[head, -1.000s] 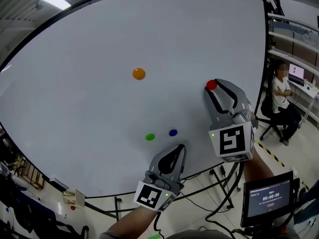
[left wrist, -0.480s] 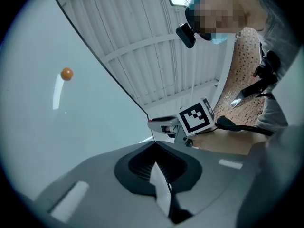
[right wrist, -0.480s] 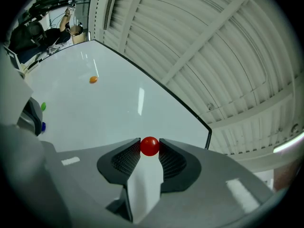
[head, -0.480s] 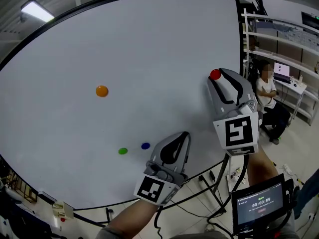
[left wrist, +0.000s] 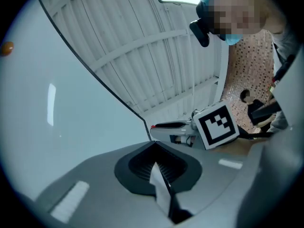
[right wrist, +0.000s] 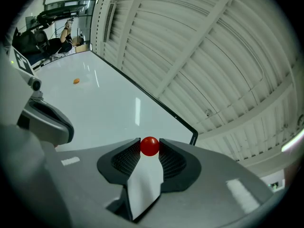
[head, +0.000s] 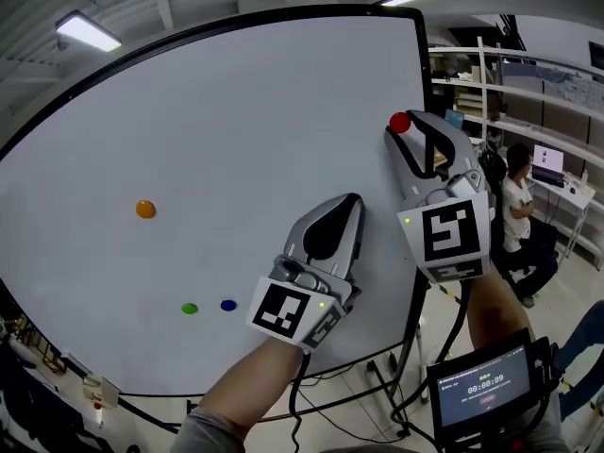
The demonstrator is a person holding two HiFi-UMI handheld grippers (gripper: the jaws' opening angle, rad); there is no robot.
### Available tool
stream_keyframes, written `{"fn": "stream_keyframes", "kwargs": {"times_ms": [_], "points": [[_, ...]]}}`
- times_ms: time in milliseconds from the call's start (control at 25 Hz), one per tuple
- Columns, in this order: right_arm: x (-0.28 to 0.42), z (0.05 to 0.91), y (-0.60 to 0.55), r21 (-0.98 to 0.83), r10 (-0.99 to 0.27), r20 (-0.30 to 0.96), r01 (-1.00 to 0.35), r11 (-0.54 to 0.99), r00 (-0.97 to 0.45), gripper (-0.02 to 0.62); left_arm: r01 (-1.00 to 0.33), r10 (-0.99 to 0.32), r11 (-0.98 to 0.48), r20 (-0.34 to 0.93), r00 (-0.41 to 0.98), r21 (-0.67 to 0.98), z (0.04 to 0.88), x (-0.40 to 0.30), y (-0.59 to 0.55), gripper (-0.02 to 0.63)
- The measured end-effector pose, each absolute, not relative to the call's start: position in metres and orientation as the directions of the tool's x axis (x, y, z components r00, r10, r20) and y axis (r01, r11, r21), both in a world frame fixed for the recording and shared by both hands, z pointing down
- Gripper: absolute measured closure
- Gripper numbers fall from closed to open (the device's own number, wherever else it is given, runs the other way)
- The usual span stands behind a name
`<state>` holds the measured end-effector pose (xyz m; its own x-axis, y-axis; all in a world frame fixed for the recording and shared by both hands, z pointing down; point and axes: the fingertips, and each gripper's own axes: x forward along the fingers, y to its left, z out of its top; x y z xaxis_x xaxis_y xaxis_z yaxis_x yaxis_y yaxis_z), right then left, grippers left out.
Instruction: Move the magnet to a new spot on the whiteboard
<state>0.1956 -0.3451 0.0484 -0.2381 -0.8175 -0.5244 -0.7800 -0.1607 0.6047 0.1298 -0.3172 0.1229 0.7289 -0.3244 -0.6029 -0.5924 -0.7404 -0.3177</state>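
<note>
In the head view the right hand-held gripper point(head: 406, 132) pinches the red magnet point(head: 399, 122) near the whiteboard's point(head: 236, 140) right edge (the orange magnet point(head: 144, 209), green magnet point(head: 190, 308) and blue magnet point(head: 227, 305) sit well to the left). The left hand-held gripper point(head: 350, 201) is beside it, and the left gripper view shows its jaws pressed together with nothing between them. In the right gripper view the red magnet is clamped between the jaw tips.

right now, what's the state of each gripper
Left gripper: fingers closed, holding nothing.
Right gripper: closed on the red magnet.
</note>
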Motion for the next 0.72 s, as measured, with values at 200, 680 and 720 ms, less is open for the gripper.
{"fn": "stream_keyframes", "kwargs": {"times_ms": [200,680,720], "points": [[0.210,0.025,-0.351,0.596,-0.786,-0.556,-0.790,-0.147,-0.272,0.466,-0.621,-0.315,-0.693,-0.621,0.718,-0.365,0.078,0.154,-0.323,0.604],[0.252,-0.028,-0.387,0.545,-0.777,-0.554,-0.835,-0.068,-0.298,0.466,-0.640,-0.305,-0.657,-0.636,0.709,-0.398,0.034,0.201,-0.339,0.604],[0.253,-0.028,-0.391,0.544,-0.781,-0.548,-0.837,-0.061,-0.299,0.466,-0.640,-0.304,-0.656,-0.637,0.708,-0.400,0.034,0.201,-0.340,0.604]]}}
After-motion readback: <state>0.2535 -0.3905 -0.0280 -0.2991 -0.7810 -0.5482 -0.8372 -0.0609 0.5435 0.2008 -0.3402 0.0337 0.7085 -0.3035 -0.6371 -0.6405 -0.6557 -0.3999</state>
